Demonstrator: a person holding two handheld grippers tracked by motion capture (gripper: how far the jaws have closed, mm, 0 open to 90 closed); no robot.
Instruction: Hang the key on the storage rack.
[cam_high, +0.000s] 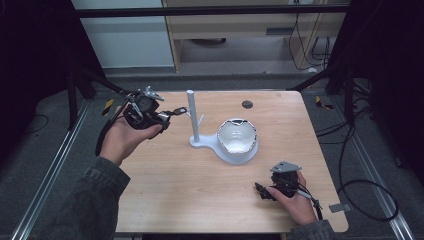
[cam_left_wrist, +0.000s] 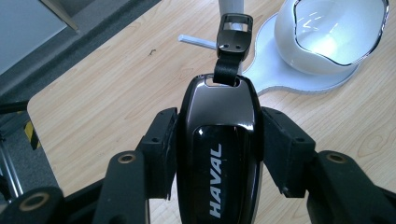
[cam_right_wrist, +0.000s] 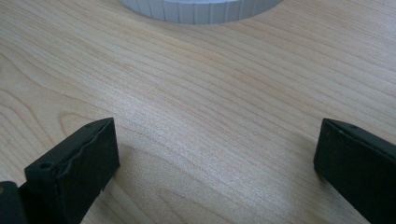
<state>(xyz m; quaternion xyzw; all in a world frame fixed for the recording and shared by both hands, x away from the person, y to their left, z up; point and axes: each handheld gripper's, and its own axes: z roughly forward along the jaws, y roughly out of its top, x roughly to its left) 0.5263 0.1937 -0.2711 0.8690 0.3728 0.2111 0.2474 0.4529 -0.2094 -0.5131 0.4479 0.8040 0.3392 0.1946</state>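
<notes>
A glossy black car key fob (cam_left_wrist: 219, 154) marked HAVAL, with a short strap and metal loop (cam_left_wrist: 235, 32) at its top, sits clamped between the jaws of my left gripper (cam_left_wrist: 217, 140). In the high view that left gripper (cam_high: 167, 116) hovers at the table's left, the key loop close to the white stand's upright post (cam_high: 192, 117) and its small side peg (cam_high: 200, 120). A white bowl (cam_high: 237, 136) rests on the stand's base (cam_high: 247, 156). My right gripper (cam_high: 261, 190) lies low near the front right, jaws wide apart over bare wood (cam_right_wrist: 215, 149).
The wooden table (cam_high: 200, 185) has open room in its middle and front. A small dark disc (cam_high: 247, 104) lies near the far edge. Cables (cam_high: 360, 185) trail on the floor at the right, metal rails run along both sides.
</notes>
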